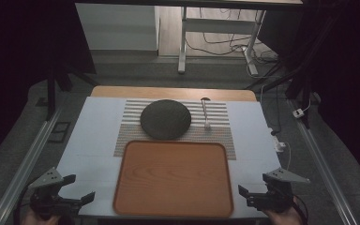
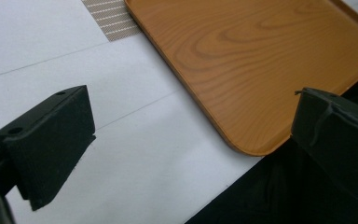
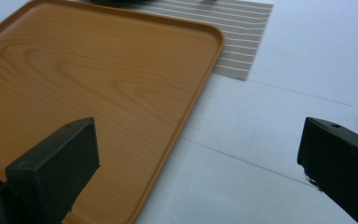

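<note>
White table cover [image 1: 93, 136], spread over the tabletop; a wooden strip of table shows along its far edge.

Wooden tray [image 1: 172, 178], near centre of the table, rectangular with rounded corners, nothing lying in it. Its far edge overlaps the striped placemat [image 1: 218, 136], which lies just beyond it.

Dark round plate [image 1: 165, 119] on the placemat, far of the tray, left of centre. Spoon [image 1: 206, 115] just right of the plate, also on the mat, dark bowl end far, pale handle end near; apart from the plate.

Left gripper [image 1: 80, 188], near-left corner, held in a hand at the table's near edge. Jaws spread wide apart, nothing between them, touching nothing. In the left gripper view the tray's near-left corner [image 2: 256, 60] lies between the jaws, farther off; the gripper [image 2: 186, 144] sits over bare white cover.

Right gripper [image 1: 243, 196], near-right corner, just beside the tray's right rim. Jaws likewise wide apart and empty. In the right gripper view the gripper [image 3: 200, 168] looks across the tray's right edge [image 3: 98, 93] and white cover.
</note>
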